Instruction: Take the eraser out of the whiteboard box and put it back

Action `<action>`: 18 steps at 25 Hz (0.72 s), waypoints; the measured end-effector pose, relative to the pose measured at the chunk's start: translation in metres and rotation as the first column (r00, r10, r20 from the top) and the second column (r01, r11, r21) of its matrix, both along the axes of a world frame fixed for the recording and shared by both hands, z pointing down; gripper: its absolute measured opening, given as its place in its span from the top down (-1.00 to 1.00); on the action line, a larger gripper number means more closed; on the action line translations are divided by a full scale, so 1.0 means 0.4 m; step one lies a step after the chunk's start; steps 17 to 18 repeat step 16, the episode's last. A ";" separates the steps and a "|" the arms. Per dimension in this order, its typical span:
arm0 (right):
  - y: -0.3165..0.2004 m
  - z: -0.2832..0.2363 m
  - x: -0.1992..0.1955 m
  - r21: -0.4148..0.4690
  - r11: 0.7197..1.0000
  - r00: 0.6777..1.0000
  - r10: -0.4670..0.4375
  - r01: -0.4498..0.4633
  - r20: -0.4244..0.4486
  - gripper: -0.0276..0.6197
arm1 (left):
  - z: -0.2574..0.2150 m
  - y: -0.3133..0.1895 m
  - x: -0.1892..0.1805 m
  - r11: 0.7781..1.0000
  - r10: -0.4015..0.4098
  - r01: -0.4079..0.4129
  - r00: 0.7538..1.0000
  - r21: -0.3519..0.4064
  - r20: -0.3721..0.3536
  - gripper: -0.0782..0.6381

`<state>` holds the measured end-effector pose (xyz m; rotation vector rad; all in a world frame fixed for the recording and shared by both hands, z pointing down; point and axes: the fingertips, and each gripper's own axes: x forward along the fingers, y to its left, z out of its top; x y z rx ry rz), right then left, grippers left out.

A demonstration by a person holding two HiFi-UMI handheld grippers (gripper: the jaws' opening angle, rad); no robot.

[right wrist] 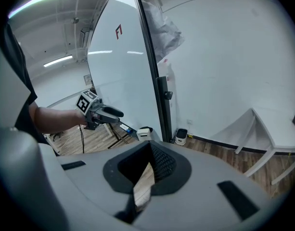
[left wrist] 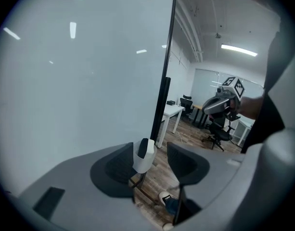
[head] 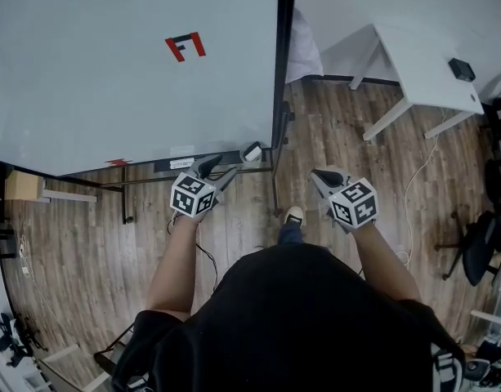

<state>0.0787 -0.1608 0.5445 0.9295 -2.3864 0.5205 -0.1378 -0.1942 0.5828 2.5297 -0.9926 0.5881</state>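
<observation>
By whiteboard point(head: 111, 72) edge box point(head: 252, 151), left claw point(head: 220, 171) spread

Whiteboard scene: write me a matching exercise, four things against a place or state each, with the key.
1. left gripper
2. right gripper
3. white box holding a dark eraser
4. white rectangular table

A. jaws together, nothing held
B. jaws apart, nothing held
C. on the wooden floor, right of the whiteboard
D. at the whiteboard's lower right corner

Pairs: 1-B, 2-A, 3-D, 4-C
</observation>
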 end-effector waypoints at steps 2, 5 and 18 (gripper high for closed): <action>0.000 -0.011 0.006 0.010 1.000 1.000 0.012 -0.012 -0.001 0.93 | -0.003 0.020 -0.013 1.000 -0.002 0.002 1.000 0.003 0.000 0.15; 0.004 -0.022 0.011 0.020 1.000 1.000 0.022 -0.022 -0.003 0.93 | -0.009 0.044 -0.026 1.000 -0.007 0.007 1.000 0.012 -0.001 0.15; 0.050 -0.032 -0.004 0.029 0.999 1.000 0.030 -0.029 -0.003 0.93 | -0.004 0.119 -0.041 1.000 0.011 -0.011 1.000 0.018 -0.002 0.15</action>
